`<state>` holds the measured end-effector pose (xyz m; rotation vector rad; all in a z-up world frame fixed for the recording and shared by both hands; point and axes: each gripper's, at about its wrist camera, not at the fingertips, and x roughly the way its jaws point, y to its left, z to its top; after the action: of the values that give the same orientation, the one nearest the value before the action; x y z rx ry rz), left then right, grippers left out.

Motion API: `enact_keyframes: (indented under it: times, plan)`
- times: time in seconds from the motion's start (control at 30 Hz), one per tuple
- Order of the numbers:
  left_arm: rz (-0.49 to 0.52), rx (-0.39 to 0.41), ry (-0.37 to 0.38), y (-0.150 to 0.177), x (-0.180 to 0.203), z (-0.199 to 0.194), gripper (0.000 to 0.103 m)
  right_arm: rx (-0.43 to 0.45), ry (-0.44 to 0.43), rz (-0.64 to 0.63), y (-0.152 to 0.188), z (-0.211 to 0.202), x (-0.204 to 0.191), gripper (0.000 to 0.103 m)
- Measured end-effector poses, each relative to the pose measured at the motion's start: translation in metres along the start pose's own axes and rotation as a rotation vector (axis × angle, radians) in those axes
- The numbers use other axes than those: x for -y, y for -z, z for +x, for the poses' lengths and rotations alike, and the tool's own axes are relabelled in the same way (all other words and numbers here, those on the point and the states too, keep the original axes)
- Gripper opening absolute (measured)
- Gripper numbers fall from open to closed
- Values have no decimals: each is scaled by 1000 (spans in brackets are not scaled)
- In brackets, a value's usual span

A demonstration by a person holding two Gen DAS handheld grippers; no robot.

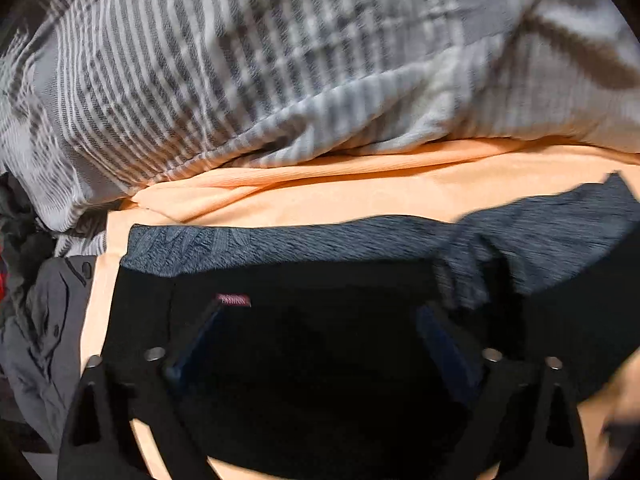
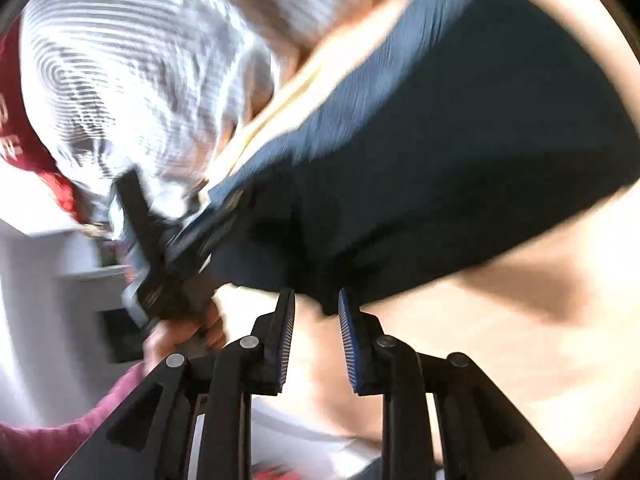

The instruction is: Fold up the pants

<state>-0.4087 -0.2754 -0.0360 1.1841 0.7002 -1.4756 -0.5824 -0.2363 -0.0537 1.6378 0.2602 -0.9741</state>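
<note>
Over the orange sheet [image 1: 360, 196], the left tongs [image 1: 320, 328] stand spread wide above the dark pants [image 1: 320, 380], gripping nothing. The right tongs [image 2: 316, 316] are narrowly parted, with the pants' lifted edge [image 2: 440, 160] at their tips; whether they pinch it cannot be told.

A home, seemingly a bedroom: an orange sheet [image 1: 360, 196] is covering the surface, a striped blanket [image 1: 224, 80] is bunching at the far side, and grey clothes [image 1: 44, 320] are lying heaped at the left.
</note>
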Motion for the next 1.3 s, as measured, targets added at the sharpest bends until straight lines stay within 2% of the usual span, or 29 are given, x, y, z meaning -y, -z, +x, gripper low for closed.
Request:
enact_keyframes:
  times: [0.1,0.13,0.2,0.27,0.33,0.47,0.53,0.6,0.67,0.8,0.93,1.07,1.2,1.3]
  plan:
    - [-5,7,96,-1,23,-18,93,103,136,-48,-25,-29,3,27]
    - [-6,8,128,-4,31,-21,85,128,190,-52,-31,-35,7,27]
    - [-2,-4,182,-11,52,-23,79,160,254,-43,-49,-49,19,26]
    - [-14,-13,221,-18,80,-19,79,178,283,-41,-59,-57,27,26]
    - [-22,-28,239,-21,101,-10,79,184,319,-51,-63,-59,30,26]
    - [-25,-134,194,-6,118,30,79,154,339,-42,-67,-45,41,24]
    - [-92,-105,263,4,106,36,80,124,353,-49,-66,-35,48,23]
    - [-106,-118,252,7,98,39,84,134,326,-42,-66,-27,52,23]
    - [-125,-127,263,8,90,41,84,133,301,-33,-67,-28,56,23]
    - [-110,-123,195,8,83,38,84,119,288,-37,-68,-27,53,23]
    - [-152,-112,158,14,71,17,84,106,268,-7,-69,-30,50,25]
    - [-207,-86,132,27,46,-10,84,97,279,-37,-59,-31,31,42]
    - [-278,-84,120,40,15,-25,84,48,292,-162,-46,-12,-12,55]
    - [-325,-76,106,48,-6,-32,84,9,306,-282,-38,13,-49,57]
